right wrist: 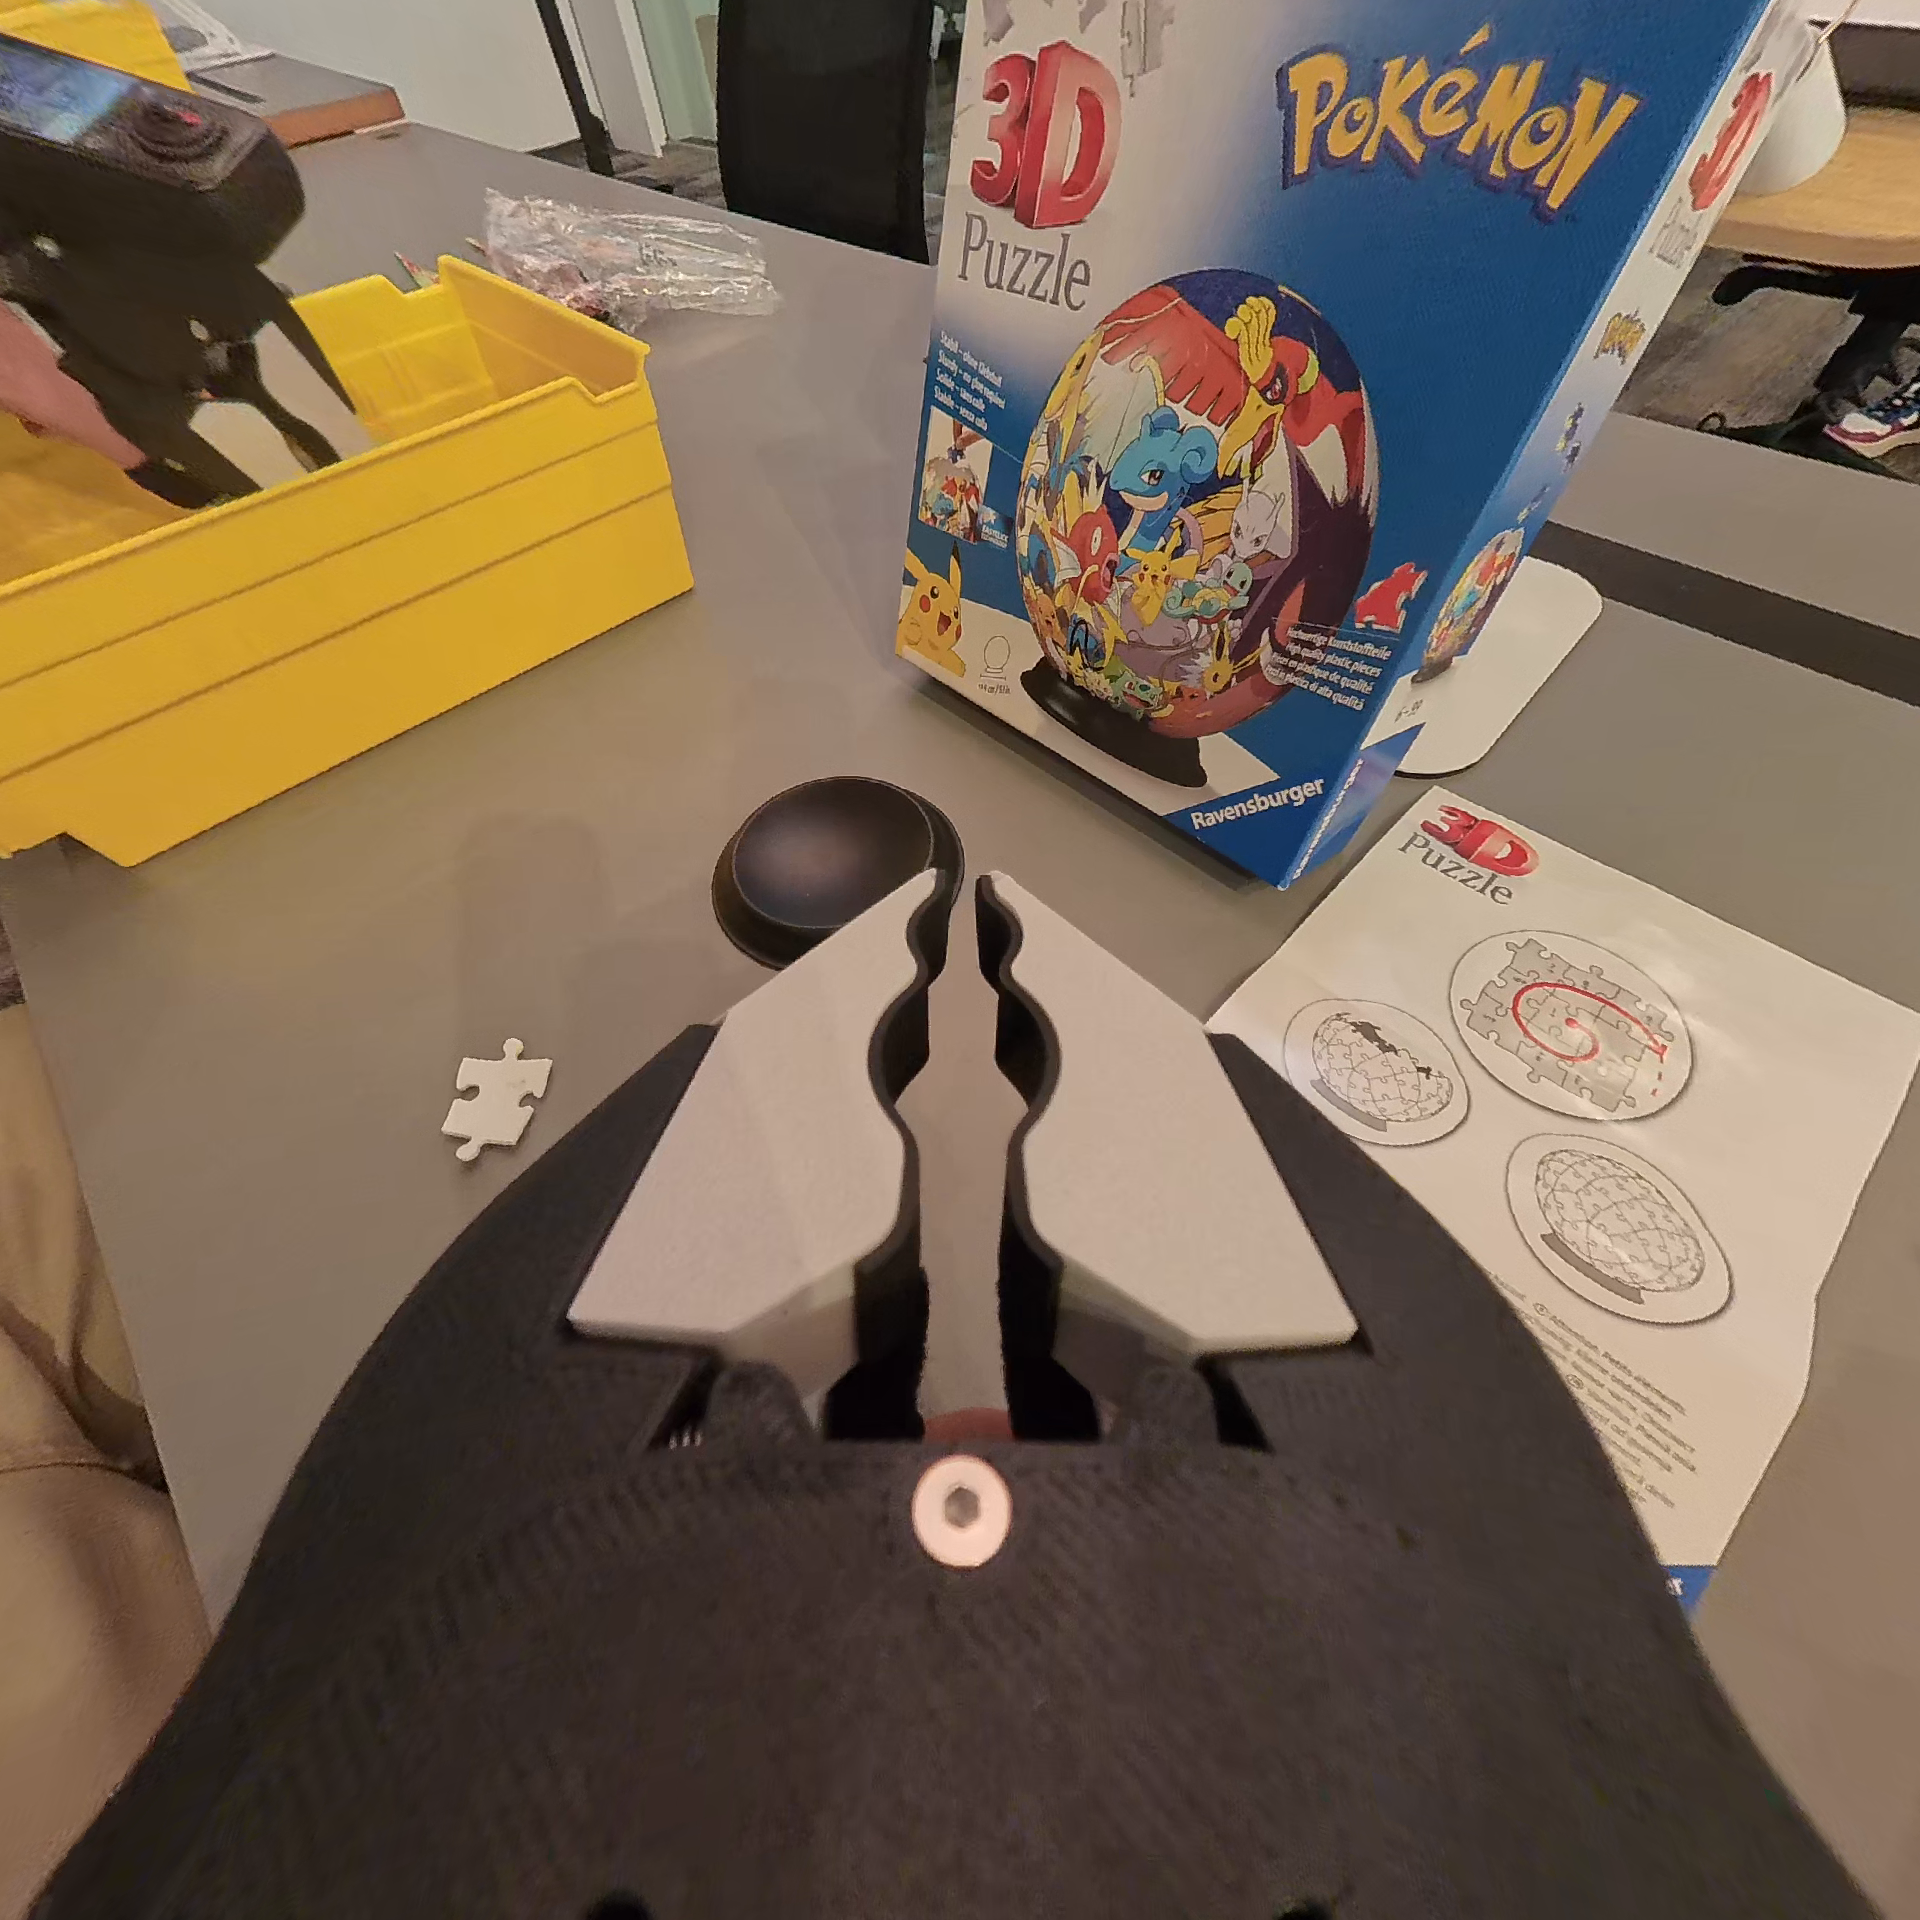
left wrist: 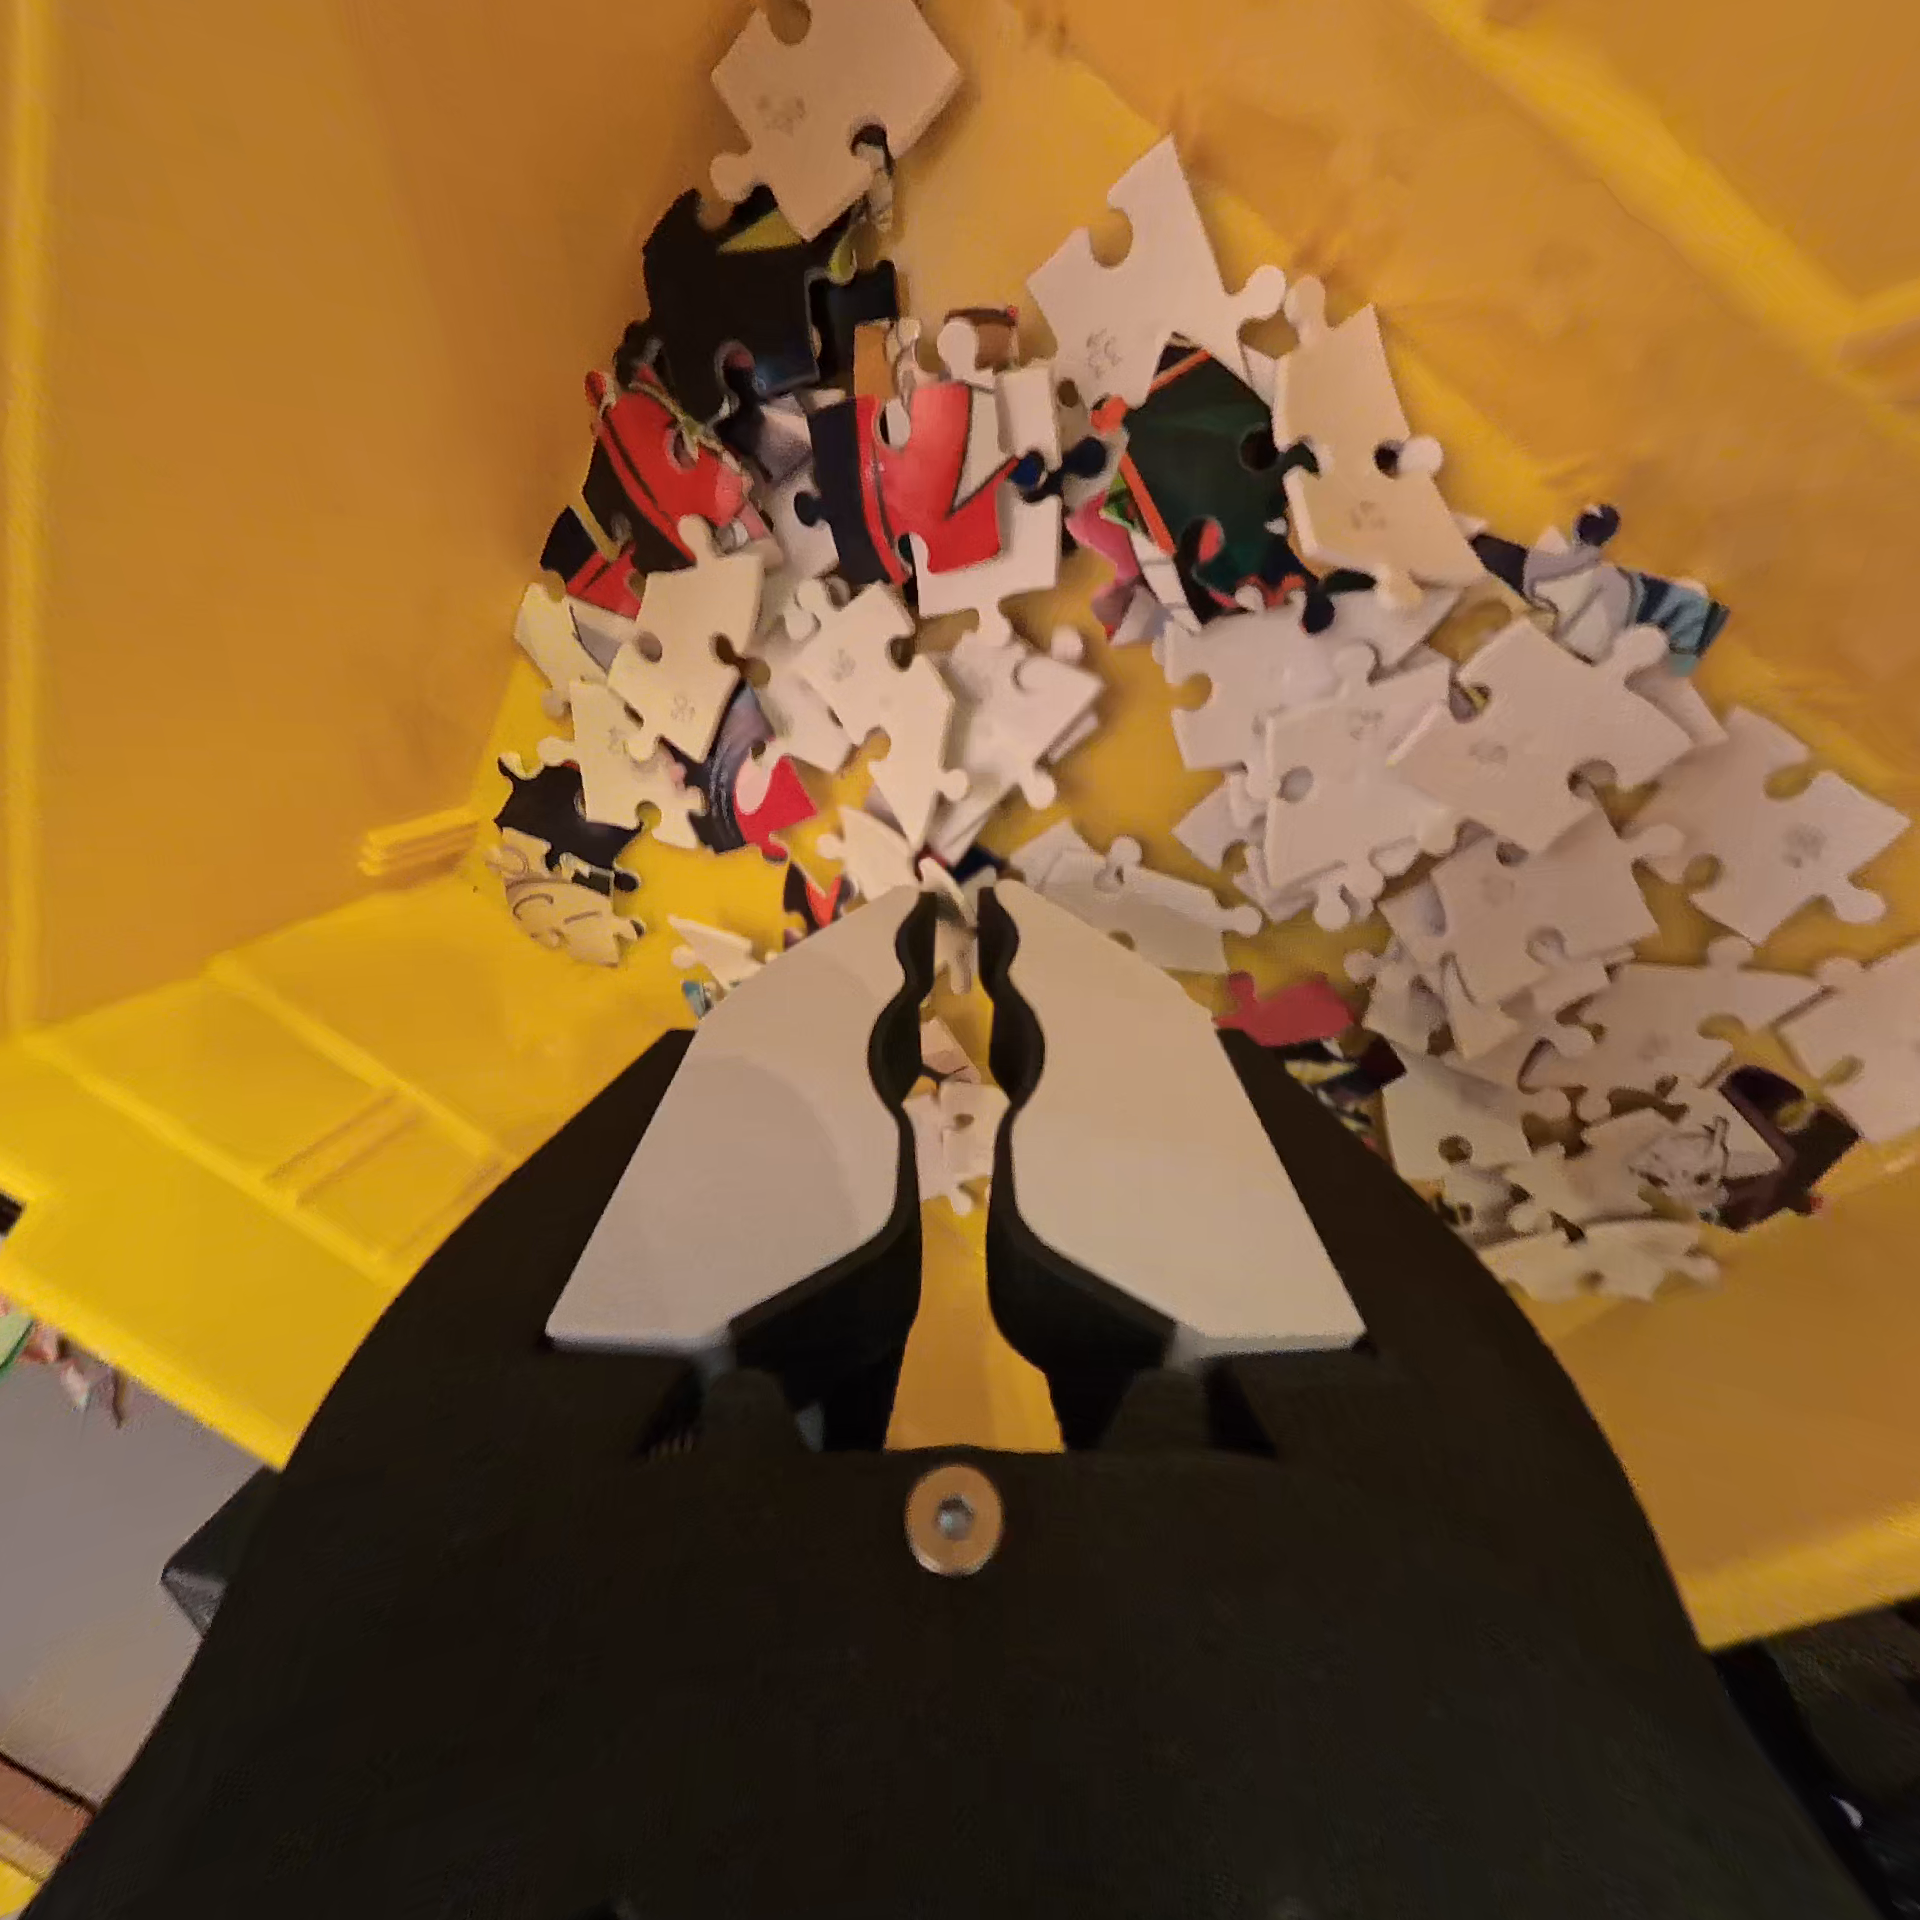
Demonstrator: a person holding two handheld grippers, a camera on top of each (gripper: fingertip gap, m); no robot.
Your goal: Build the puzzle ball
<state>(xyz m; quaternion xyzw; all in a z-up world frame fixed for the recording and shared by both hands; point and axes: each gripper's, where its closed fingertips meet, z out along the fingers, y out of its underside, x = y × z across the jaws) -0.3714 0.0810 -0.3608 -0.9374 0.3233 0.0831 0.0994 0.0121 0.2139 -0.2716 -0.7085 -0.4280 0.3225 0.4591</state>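
Note:
My left gripper [left wrist: 952, 906] is down inside a yellow bin [left wrist: 260, 520], its tips right over a heap of loose puzzle pieces [left wrist: 1039, 644]. Most pieces lie white side up, some show colour. Its jaws are closed to a thin slit, and I see no piece clearly pinched between them. My right gripper [right wrist: 958, 885] is shut and empty, hovering low over the grey table just in front of the black round ball stand [right wrist: 821, 852]. A single white puzzle piece [right wrist: 494, 1099] lies on the table to its left. The left gripper [right wrist: 156, 343] also shows in the right wrist view, reaching into the bin.
The yellow bin [right wrist: 343, 623] stands at the table's left. The blue puzzle box [right wrist: 1299, 416] stands upright behind the stand. An instruction sheet [right wrist: 1538, 1143] lies at the right. A crumpled clear plastic bag [right wrist: 623, 249] lies behind the bin. About 40 centimetres separates my left fingertips from my right.

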